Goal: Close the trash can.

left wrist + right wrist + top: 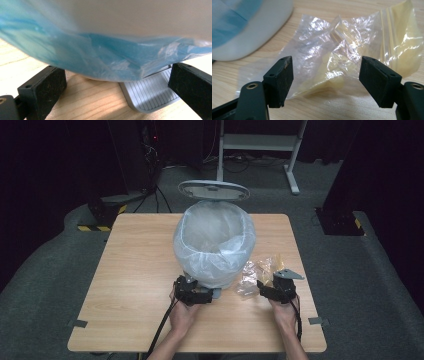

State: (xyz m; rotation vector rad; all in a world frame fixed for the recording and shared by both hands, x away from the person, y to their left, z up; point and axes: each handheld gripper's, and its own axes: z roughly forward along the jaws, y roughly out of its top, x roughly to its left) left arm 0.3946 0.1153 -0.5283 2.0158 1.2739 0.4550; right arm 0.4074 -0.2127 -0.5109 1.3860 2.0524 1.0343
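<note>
Hovering near the table's (125, 285) front edge, the right gripper (325, 82) holds its jaws wide apart with nothing between the pads, aimed at the crumpled clear bags (342, 52) by the right edge. Those look feather-light, limp and slippery; pinching a bunched fold should work best. Left gripper (117, 92) also stands open, empty, facing the pedal (150, 92) of the lined bin (215, 240) mid-table.

No legible text, label, brand, number or sign is found in any view. The yellow-and-black hazard striping (95, 227) on the floor bases beside the table (130, 285) is a marking only and carries no wording. The clear plastic bags (342, 62) and the bin liner (215, 240) are unprinted.
</note>
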